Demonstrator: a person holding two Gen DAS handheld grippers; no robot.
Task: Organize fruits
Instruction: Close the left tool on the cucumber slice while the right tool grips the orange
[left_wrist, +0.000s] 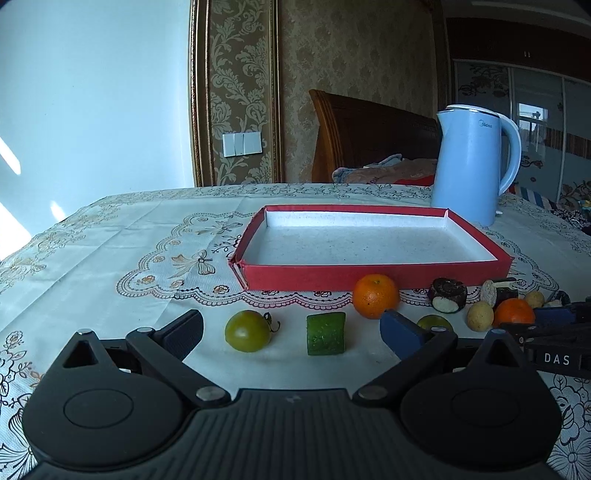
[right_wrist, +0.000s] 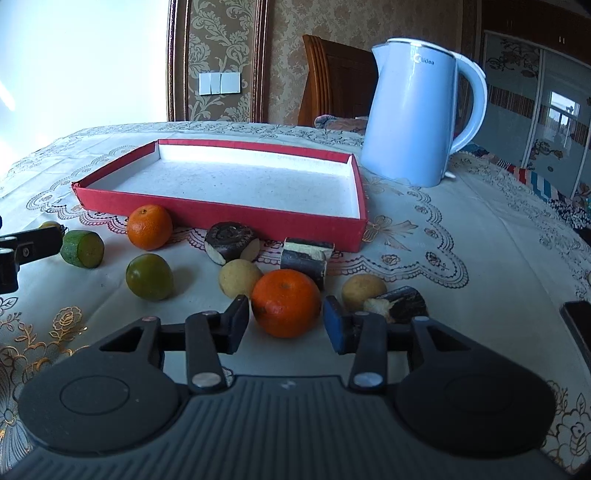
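Since the red tray (right_wrist: 221, 218) is seen with its white floor bare in both views, the sorting is judged to be at its very start — nothing has yet been placed inside. Behind its right corner a blue kettle (right_wrist: 413, 118) is stood, apparently no part of the job. All the fruit is left on the tablecloth (left_wrist: 110, 240) in front of the tray's near wall: two oranges, the nearer orange (right_wrist: 286, 302) and the farther orange (right_wrist: 149, 227); two green tomatoes, one (right_wrist: 149, 277) near the middle and one (left_wrist: 247, 330) at the left; a cut green piece (left_wrist: 327, 333); dark cut segments with pale ends (right_wrist: 231, 242); and small yellowish round fruits (right_wrist: 240, 277). The right gripper (right_wrist: 286, 325) is held with its fingers spread on either side of the nearer orange, not yet closed on it. The left gripper (left_wrist: 291, 332) is held wide apart and empty — the left tomato and the green piece are framed between its fingers.
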